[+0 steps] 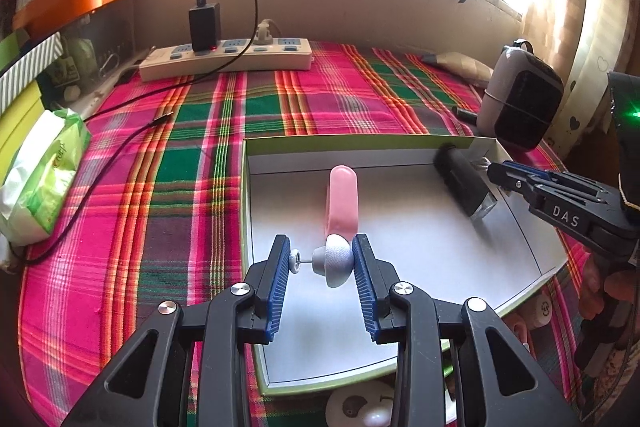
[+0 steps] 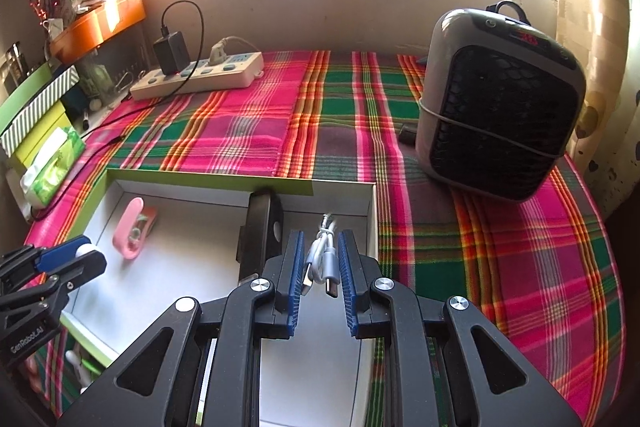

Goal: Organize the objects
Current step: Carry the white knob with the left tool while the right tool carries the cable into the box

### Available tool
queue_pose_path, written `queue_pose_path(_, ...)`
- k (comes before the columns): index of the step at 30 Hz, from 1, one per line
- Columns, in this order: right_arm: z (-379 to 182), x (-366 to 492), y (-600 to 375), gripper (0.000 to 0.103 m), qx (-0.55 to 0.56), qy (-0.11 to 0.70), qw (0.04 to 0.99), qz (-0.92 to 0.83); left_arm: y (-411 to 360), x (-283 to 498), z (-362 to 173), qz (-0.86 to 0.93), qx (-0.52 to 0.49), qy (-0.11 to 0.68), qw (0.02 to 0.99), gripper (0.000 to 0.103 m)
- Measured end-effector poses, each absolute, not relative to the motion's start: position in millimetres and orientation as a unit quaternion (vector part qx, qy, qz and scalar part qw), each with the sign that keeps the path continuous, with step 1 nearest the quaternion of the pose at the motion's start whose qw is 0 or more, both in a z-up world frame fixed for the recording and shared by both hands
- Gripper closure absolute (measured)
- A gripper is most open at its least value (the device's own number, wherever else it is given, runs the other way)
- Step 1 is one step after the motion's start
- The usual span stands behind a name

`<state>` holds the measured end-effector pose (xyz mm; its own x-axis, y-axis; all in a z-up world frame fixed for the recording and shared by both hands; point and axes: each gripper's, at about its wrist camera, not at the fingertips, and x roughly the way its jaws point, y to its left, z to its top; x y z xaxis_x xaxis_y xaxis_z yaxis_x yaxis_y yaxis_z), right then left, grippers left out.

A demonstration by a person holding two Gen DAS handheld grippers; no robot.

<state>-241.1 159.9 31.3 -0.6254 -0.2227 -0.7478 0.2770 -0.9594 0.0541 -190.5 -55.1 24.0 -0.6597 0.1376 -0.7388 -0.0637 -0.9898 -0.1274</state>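
My left gripper [image 1: 320, 251] is shut on a small white domed gadget [image 1: 334, 261]; its little knob rests on the left pad and its dome on the right pad. It hangs over a shallow white box with a green rim [image 1: 360, 139]. In the box lie a pink clip-like object [image 1: 343, 199] and a black device [image 1: 460, 183]. My right gripper [image 2: 321, 251] is shut on a bundled white USB cable [image 2: 320, 255], above the box's right end [image 2: 372, 211] and beside the black device [image 2: 260, 239]. In the right wrist view the left gripper [image 2: 76, 255] shows at lower left, near the pink object [image 2: 130, 227].
A plaid cloth [image 1: 180, 187] covers the table. A power strip with a black charger [image 1: 224, 59] lies at the back. A tissue pack [image 1: 40, 171] and stacked boxes stand at the left. A grey and black heater [image 2: 500, 107] stands at the right. White round items [image 1: 360, 407] peek from under the box front.
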Motion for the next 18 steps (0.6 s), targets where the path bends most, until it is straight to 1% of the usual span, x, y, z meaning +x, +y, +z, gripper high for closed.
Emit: queue_pose_path(18, 25.9, -244.2, 157.6, 0.084, 0.418, 0.036, 0.14, -0.897, -48.4, -193.3, 22.8, 0.911, -0.407, -0.027, 0.054, 0.073)
